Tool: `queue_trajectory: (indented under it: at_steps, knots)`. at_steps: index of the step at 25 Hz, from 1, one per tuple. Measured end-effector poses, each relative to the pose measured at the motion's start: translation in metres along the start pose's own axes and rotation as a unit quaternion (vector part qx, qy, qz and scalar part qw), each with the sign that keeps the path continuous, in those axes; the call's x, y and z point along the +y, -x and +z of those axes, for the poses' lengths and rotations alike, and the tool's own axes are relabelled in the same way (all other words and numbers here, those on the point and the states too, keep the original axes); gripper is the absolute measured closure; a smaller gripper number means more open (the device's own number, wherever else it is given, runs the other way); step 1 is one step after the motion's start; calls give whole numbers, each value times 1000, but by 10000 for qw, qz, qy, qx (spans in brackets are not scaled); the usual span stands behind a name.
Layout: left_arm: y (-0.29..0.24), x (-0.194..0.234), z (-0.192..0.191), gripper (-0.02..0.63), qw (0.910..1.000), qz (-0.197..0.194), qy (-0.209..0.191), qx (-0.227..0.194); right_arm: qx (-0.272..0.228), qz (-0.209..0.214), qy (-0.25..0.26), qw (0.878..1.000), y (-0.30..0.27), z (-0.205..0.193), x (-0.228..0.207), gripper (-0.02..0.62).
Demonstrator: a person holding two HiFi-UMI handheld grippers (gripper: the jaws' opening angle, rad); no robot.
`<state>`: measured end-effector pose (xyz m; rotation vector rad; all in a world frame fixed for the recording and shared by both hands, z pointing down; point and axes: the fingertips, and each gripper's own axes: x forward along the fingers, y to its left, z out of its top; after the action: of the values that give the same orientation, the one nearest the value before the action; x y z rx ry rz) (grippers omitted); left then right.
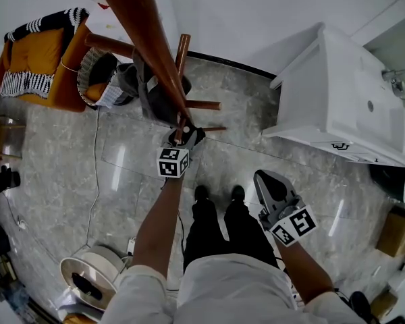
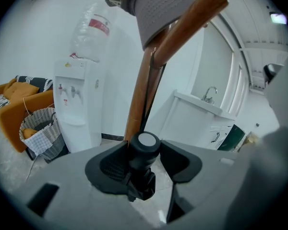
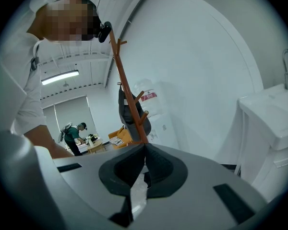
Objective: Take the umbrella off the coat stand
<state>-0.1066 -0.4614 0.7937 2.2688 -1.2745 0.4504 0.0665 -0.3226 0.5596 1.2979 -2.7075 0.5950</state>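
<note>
Handle first: your left gripper (image 1: 186, 136) clamps the stubby black plastic umbrella handle (image 2: 144, 150); likely stiff, light, slick; lift clear of the brown wooden coat stand (image 2: 138, 104); right gripper (image 3: 144, 147) closed, empty.

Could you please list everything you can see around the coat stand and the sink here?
coat stand: one, brown wood, centre.
umbrella: one, black handle, beside the stand's pole.
grey cloth: one, hung high on the stand.
water dispenser: one, white, left of the stand.
basket: one, pale woven, beside the dispenser.
armchair: one, orange, far left.
sink cabinet: one, white, right.
shoes: two, black, below the stand.
left gripper: one, grey, jaws closed on the umbrella's handle.
right gripper: one, grey, jaws together, empty.
</note>
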Motion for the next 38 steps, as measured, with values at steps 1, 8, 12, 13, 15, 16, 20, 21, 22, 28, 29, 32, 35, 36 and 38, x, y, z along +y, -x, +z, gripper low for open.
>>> queue_trajectory:
  at_steps: [1, 8, 12, 13, 15, 16, 20, 21, 22, 28, 29, 32, 35, 36, 38]
  knots:
    - [2, -1, 1, 388, 10000, -20, 1, -8, -14, 4, 6, 10000, 0, 1, 0, 581]
    - [33, -22, 21, 396, 9992, -393, 33, 84, -204, 56, 2, 9998, -1, 17, 6, 581]
    - [51, -32, 23, 397, 9987, -452, 123, 210, -305, 104, 29, 9995, 0, 32, 12, 580]
    - [57, -34, 24, 397, 9988, -433, 144, 198, -325, 119, 44, 9994, 1, 35, 14, 581]
    - [71, -39, 30, 397, 9990, -395, 195, 111, -340, 152, 88, 9993, 5, 41, 17, 581]
    - [79, -42, 33, 399, 9990, -375, 236, 48, -340, 166, 110, 9992, 7, 44, 18, 580]
    - [104, -48, 44, 399, 9986, -302, 408, -153, -311, 193, 148, 9992, 12, 48, 19, 581]
    - [109, -50, 46, 399, 9986, -286, 412, -176, -293, 205, 153, 9992, 12, 48, 19, 581]
    - [114, -52, 47, 399, 9986, -273, 411, -192, -274, 220, 153, 9993, 13, 47, 20, 581]
    - [151, -64, 64, 399, 9979, -266, 441, -395, -216, 293, 133, 9992, 15, 46, 25, 581]
    - [157, -66, 67, 399, 9977, -274, 436, -432, -212, 300, 147, 9992, 15, 46, 25, 581]
    - [179, -74, 78, 399, 9969, -304, 430, -590, -248, 320, 192, 9990, 16, 53, 23, 580]
    - [206, -82, 92, 399, 9958, -338, 366, -767, -352, 329, 219, 9986, 17, 63, 20, 581]
    - [216, -86, 96, 399, 9956, -346, 327, -811, -380, 328, 219, 9985, 18, 65, 19, 581]
    - [234, -96, 104, 399, 9950, -376, 236, -895, -418, 310, 213, 9984, 22, 71, 16, 581]
